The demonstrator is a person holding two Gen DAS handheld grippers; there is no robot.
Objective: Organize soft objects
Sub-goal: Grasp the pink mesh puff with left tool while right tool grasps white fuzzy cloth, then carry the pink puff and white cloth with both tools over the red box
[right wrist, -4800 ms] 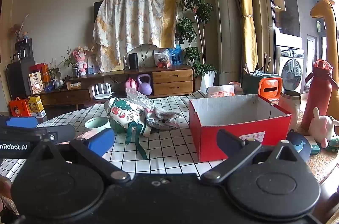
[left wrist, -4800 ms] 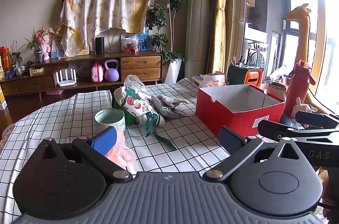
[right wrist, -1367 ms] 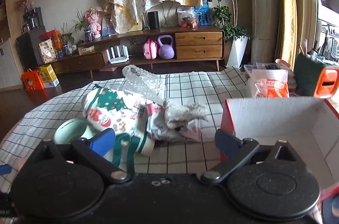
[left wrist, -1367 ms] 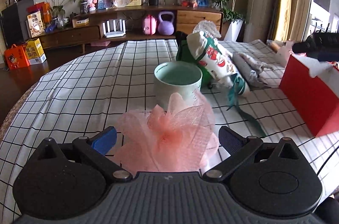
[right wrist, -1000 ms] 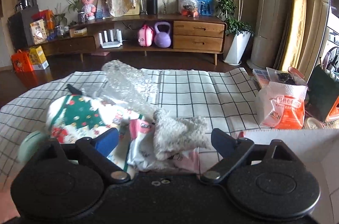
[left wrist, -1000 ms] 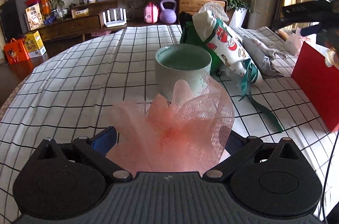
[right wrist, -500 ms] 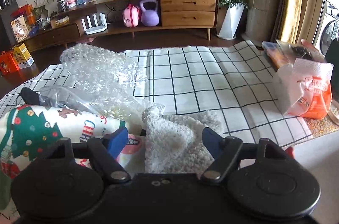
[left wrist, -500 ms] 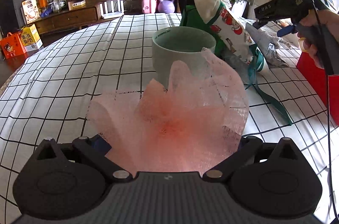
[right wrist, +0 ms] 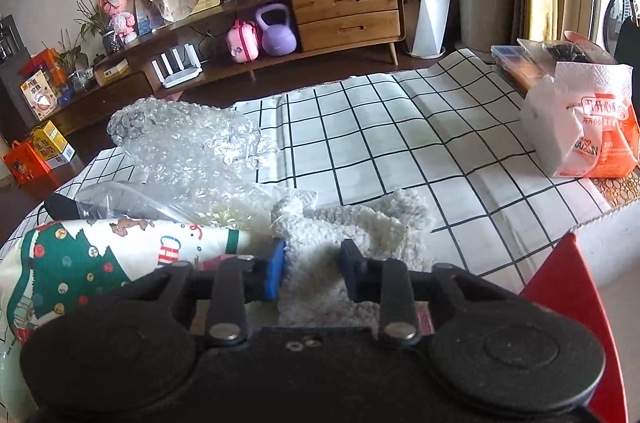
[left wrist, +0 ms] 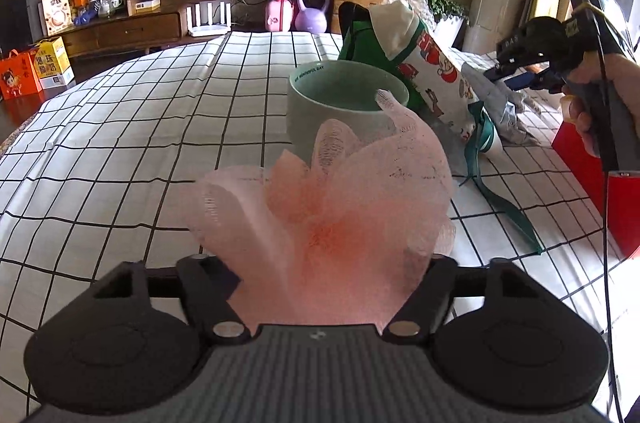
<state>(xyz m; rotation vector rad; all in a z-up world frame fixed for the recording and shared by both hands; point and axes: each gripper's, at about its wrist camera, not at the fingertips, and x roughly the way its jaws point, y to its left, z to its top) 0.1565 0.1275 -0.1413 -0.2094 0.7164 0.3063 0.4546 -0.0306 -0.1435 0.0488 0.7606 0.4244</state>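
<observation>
Both grippers have just begun closing on soft items lying on the checked tablecloth (left wrist: 120, 127). The left gripper (left wrist: 328, 263), wide a moment ago, is narrowing around a pink mesh bath pouf (left wrist: 332, 219) in front of a green mug (left wrist: 340, 111); its pads are hidden, so contact is uncertain. The right gripper (right wrist: 312, 271) has drawn narrow, squeezing a white fuzzy cloth (right wrist: 352, 227) beside the red box (right wrist: 572, 287). Both pickups look ready to lift.

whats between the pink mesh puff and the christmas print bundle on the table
A pale green mug stands between the pink mesh puff and the Christmas-print bundle, right behind the puff. This shows in the left wrist view.
</observation>
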